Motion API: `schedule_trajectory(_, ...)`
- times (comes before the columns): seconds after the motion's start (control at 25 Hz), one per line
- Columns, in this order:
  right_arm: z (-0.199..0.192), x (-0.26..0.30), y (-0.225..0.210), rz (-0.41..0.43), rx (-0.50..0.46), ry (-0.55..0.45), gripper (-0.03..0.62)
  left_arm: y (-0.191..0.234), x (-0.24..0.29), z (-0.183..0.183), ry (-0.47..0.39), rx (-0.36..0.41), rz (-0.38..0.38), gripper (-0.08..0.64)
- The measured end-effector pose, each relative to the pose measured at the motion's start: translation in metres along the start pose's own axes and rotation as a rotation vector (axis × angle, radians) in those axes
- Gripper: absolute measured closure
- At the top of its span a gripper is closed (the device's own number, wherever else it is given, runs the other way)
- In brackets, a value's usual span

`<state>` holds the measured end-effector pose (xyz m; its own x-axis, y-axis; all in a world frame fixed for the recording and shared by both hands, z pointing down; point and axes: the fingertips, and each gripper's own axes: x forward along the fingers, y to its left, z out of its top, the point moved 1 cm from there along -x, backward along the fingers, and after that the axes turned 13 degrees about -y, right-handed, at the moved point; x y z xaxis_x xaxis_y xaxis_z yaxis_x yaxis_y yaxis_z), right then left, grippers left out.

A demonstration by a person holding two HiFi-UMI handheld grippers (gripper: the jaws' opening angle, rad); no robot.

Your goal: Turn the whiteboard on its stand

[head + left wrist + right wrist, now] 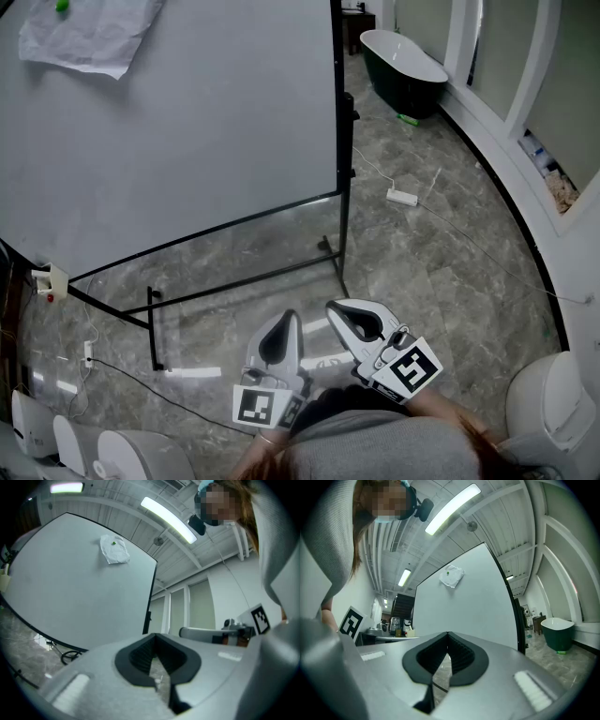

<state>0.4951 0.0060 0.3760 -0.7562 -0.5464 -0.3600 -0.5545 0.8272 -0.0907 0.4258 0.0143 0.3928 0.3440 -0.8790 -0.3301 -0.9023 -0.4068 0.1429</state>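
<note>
My left claw (292, 316) and right claw (331, 306) are side by side, both pinched closed with nothing in them. The whiteboard (187, 122) sits on its stand (343, 246) ahead and left of both claws, well apart.

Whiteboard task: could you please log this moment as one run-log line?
whiteboard: on stand, untouched | left gripper: shut, empty | right gripper: shut, empty | both grippers short of whiteboard

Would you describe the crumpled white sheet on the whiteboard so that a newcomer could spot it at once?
Find the large whiteboard on its black stand, filling the upper left of the head view. Near its top edge hangs a crumpled white sheet, held by a small green magnet. Nothing else is on the board's face.
</note>
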Motion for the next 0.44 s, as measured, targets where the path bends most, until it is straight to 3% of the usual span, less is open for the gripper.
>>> schedule_trajectory(0.44,-0.0001,-0.0032,0.0091,0.028,-0.003,0.007,0.589,-0.0001,-0.0046,0.0024,-0.011,0.005,0.0,0.565)
